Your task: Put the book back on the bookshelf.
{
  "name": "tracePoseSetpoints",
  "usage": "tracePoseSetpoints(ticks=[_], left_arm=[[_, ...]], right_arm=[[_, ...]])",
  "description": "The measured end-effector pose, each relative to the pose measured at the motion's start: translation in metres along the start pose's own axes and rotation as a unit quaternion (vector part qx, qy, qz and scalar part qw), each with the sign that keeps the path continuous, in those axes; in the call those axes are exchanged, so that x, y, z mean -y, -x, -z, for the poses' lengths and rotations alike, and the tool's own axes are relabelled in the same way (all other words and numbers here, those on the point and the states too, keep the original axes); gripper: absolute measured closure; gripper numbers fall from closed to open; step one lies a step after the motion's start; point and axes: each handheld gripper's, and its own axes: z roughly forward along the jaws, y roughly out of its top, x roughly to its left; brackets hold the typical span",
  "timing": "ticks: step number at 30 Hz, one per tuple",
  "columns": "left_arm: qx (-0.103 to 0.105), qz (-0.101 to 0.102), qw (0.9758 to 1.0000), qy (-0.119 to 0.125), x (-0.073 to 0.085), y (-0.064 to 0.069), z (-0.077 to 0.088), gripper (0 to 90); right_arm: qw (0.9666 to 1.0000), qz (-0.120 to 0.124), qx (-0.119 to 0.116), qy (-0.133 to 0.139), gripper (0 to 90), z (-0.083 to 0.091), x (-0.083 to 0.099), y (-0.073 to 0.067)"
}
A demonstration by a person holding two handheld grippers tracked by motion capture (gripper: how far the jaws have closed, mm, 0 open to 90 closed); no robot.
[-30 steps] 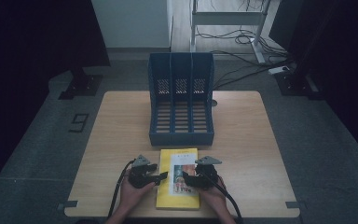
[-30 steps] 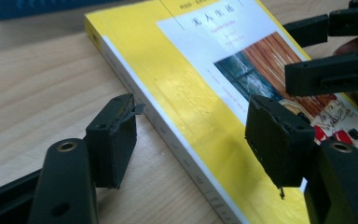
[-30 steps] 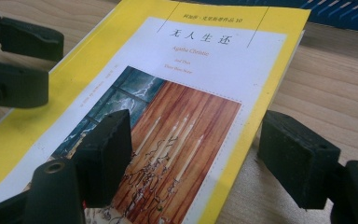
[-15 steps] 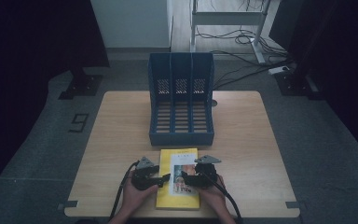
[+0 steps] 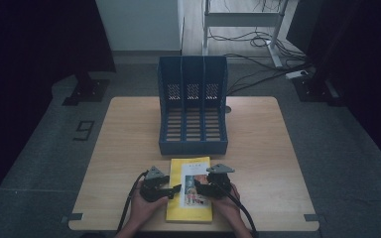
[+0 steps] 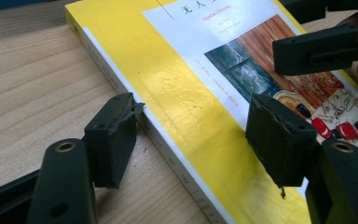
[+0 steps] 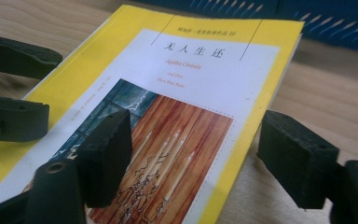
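A yellow paperback book (image 5: 191, 196) with a white cover panel lies flat near the table's front edge, in front of a blue three-slot file rack (image 5: 192, 106). My left gripper (image 5: 171, 189) is open at the book's left edge. In the left gripper view one jaw sits on the wood beside the spine and the other hovers over the book's cover (image 6: 200, 88). My right gripper (image 5: 198, 186) is open over the book's right side. In the right gripper view its jaws straddle the right edge of the book (image 7: 177, 107), one above the cover, one outside it.
The wooden table (image 5: 258, 139) has bare wood on both sides of the rack and the book. Dark floor, cables and a desk frame (image 5: 240, 20) lie beyond the table's far edge. A person's hands (image 5: 144, 208) come in from the bottom.
Both grippers have crept slightly inward along the book's edges. The book and the rack have not moved.
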Motion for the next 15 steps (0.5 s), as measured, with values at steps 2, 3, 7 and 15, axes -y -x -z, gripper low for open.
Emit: tracePoseSetpoints(ticks=[2, 3, 7, 15], left_arm=[[0.0, 0.0, 1.0, 0.0, 0.0, 0.0, 0.0, 33.5], [0.0, 0.0, 1.0, 0.0, 0.0, 0.0, 0.0, 33.4], [0.002, -0.001, 1.0, 0.0, 0.0, -0.001, 0.0, 33.3], [0.002, 0.0, 1.0, 0.0, 0.0, -0.001, 0.0, 33.3]], right_arm=[[1.0, 0.003, 0.005, 0.001, 27.8, 0.002, -0.001, -0.002], [1.0, 0.003, 0.005, 0.001, 27.8, 0.002, -0.001, -0.002], [0.9997, 0.001, -0.017, 0.017, 30.1, 0.012, -0.006, -0.003], [0.9983, -0.009, -0.055, 0.016, 33.7, 0.016, -0.007, -0.004]])
